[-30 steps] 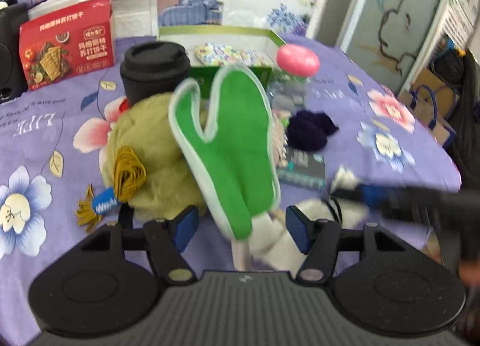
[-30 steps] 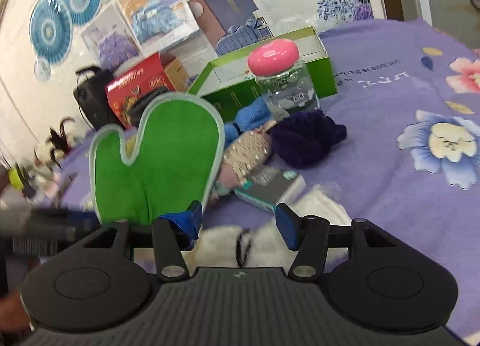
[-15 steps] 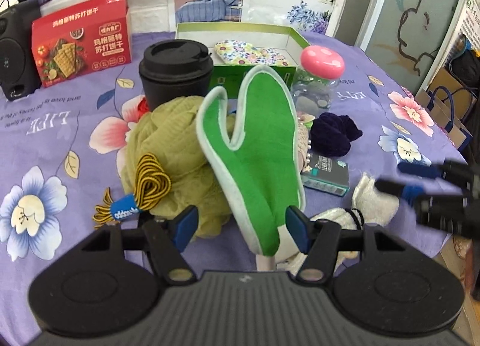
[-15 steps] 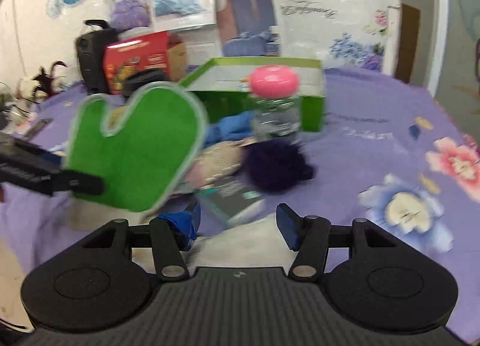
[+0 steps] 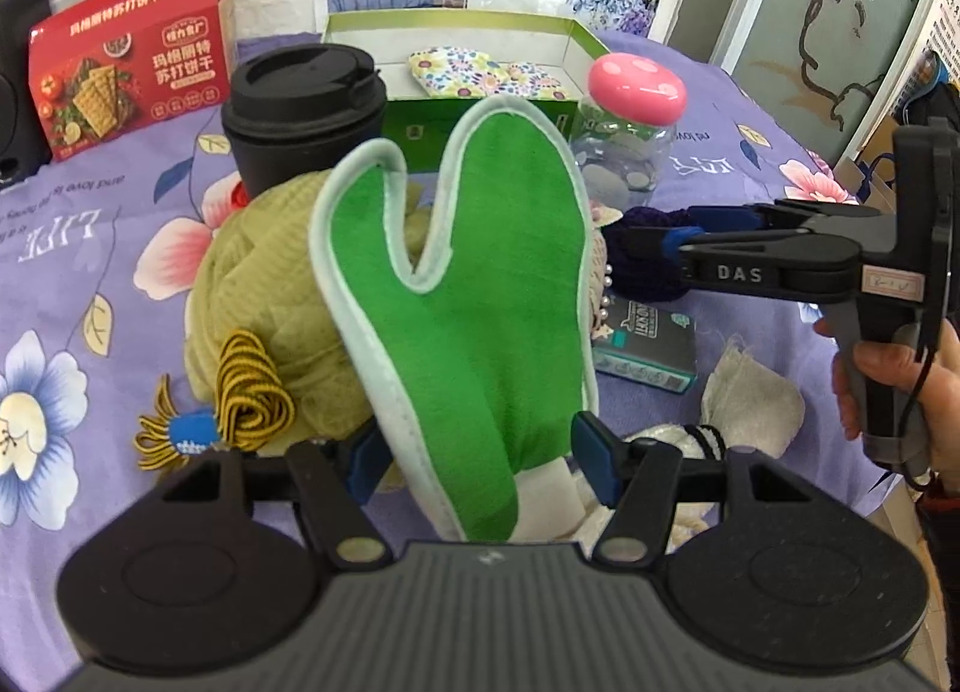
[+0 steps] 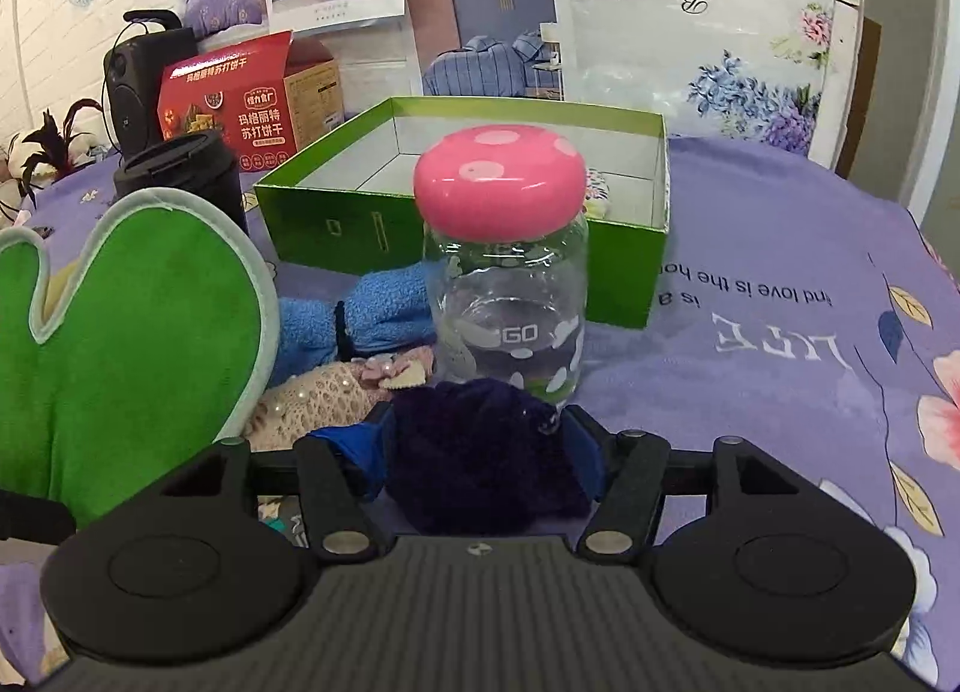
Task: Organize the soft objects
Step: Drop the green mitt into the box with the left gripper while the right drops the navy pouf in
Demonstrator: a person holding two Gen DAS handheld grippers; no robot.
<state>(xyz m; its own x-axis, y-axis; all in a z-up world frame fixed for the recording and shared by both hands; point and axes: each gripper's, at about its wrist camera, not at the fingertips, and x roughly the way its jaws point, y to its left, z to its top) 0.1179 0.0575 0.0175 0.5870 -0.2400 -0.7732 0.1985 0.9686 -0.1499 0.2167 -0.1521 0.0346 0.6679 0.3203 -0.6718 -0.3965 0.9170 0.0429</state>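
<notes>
Clamped upright by its cuff in the left gripper (image 5: 480, 455), a flat bright-green fabric mitt (image 5: 474, 296) with pale-green piped edging (thumb lobe leftward), over the olive knit bundle (image 5: 270, 296); right gripper (image 6: 477, 443), just widened, straddling a dark purple fuzzy bundle (image 6: 480, 452), contact unclear.
</notes>
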